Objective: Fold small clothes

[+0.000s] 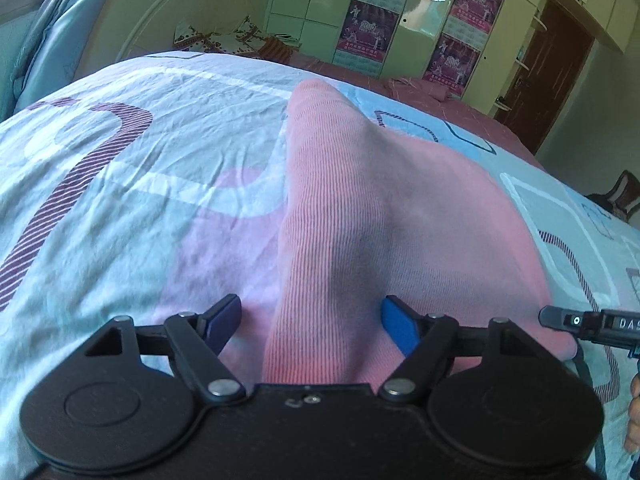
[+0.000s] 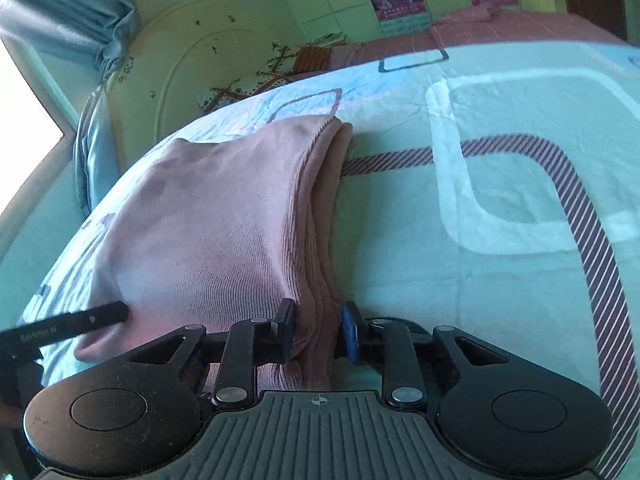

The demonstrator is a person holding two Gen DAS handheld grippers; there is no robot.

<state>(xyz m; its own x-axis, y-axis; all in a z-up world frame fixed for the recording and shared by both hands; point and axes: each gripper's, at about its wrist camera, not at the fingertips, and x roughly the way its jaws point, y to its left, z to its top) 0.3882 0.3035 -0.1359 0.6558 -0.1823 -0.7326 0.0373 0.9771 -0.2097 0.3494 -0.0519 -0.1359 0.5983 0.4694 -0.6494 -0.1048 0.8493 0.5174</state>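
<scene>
A pink ribbed garment [image 1: 380, 216] lies folded on a bed with a light blue patterned sheet [image 1: 120, 184]. My left gripper [image 1: 312, 320] is open, its blue pads either side of the garment's left folded edge near the front. In the right wrist view the same garment [image 2: 208, 224] shows several stacked layers along its right edge. My right gripper [image 2: 318, 330] is closed on that stacked right edge. The right gripper's tip shows at the left wrist view's right edge [image 1: 560, 316], and the left gripper's tip shows in the right wrist view [image 2: 100, 314].
A cream headboard [image 2: 192, 60] and patterned pillows [image 1: 224, 38] lie at the bed's far end. A blue curtain [image 2: 68, 4] hangs by the window at left. Green wardrobes with posters [image 1: 468, 12] and a brown door [image 1: 556, 64] stand beyond a pink bedspread [image 1: 440, 96].
</scene>
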